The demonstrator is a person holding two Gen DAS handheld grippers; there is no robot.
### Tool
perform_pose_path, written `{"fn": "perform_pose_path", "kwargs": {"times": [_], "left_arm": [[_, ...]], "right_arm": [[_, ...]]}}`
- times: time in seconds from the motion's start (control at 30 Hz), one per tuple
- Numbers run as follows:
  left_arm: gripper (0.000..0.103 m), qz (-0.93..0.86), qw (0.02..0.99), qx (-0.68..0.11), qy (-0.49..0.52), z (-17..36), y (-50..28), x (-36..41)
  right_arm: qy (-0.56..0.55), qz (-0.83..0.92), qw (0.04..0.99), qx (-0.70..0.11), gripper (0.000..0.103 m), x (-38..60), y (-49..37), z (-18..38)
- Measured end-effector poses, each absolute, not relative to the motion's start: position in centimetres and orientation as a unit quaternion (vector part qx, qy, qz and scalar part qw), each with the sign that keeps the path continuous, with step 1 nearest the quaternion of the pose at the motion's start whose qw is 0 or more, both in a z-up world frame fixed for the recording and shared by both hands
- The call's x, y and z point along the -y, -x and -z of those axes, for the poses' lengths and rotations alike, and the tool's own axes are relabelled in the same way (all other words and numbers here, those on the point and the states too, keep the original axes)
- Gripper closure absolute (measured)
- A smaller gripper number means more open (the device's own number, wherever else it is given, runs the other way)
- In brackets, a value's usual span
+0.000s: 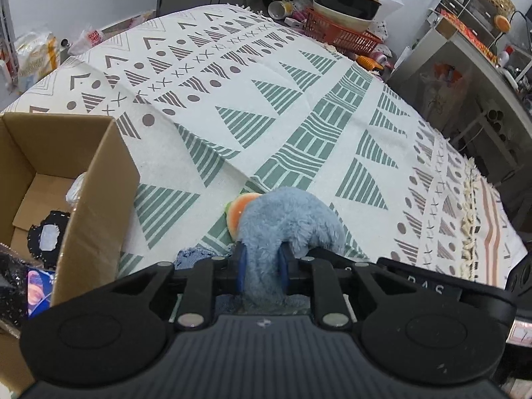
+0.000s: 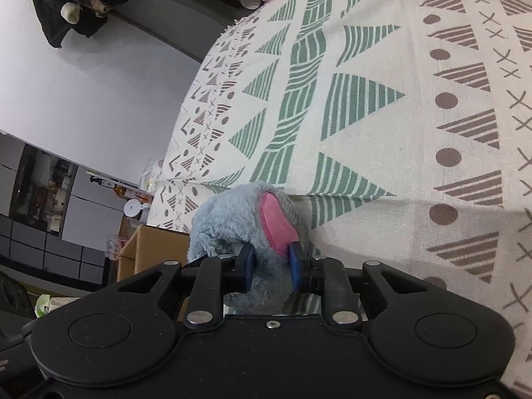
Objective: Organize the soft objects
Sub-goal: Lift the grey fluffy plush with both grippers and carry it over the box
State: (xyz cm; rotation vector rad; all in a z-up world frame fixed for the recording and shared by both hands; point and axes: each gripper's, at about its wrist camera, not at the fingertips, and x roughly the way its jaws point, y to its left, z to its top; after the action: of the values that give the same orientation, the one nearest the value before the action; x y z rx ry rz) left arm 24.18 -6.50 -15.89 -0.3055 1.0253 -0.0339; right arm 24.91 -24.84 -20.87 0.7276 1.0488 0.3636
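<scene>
Your left gripper (image 1: 261, 262) is clamped on a limb of the blue plush toy (image 1: 292, 219); your right gripper (image 2: 271, 266) pinches its pink-lined ear (image 2: 276, 226). The toy sits over the patterned cloth (image 1: 299, 106), just beside the open cardboard box (image 1: 96, 179) at your left.

The plush toy (image 1: 292, 219) lies on the cloth (image 1: 299, 106), right of the cardboard box (image 1: 96, 179).

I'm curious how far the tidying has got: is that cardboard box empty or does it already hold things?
Not empty. The open cardboard box holds a black-edged item and something white; what they are, I cannot tell.
</scene>
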Motion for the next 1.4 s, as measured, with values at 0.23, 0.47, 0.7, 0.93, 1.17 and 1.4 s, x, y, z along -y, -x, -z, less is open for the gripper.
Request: {"fn": "perform_pose_path", "kwargs": {"times": [0.23, 0.47, 0.7, 0.93, 1.17, 1.4], "left_arm": [[0.085, 0.029, 0.865, -0.478, 0.149, 13.9, -22.6, 6.2], [0.085, 0.043, 0.867, -0.468, 0.163, 12.0, -20.4, 5.9], [0.085, 0.054, 0.871, -0.455, 0.175, 10.2, -18.2, 5.3], [0.085, 0.062, 0.877, -0.442, 0.177, 8.6, -16.7, 4.6], [0.085, 0.064, 0.882, -0.428, 0.187, 7.6, -15.5, 3.4], [0.085, 0.063, 0.884, -0.417, 0.201, 7.2, -14.6, 1.6]], "right_arm": [[-0.32, -0.175, 0.807, -0.465, 0.082, 24.7, -22.8, 18.1], [-0.295, -0.174, 0.828, -0.444, 0.082, 24.6, -20.4, 15.5], [-0.287, -0.171, 0.839, -0.431, 0.082, 24.3, -18.3, 13.4], [-0.279, -0.171, 0.847, -0.418, 0.082, 23.5, -17.0, 11.6], [-0.272, -0.173, 0.853, -0.411, 0.082, 22.3, -16.0, 10.2], [-0.254, -0.178, 0.861, -0.403, 0.082, 20.4, -15.4, 9.3]]}}
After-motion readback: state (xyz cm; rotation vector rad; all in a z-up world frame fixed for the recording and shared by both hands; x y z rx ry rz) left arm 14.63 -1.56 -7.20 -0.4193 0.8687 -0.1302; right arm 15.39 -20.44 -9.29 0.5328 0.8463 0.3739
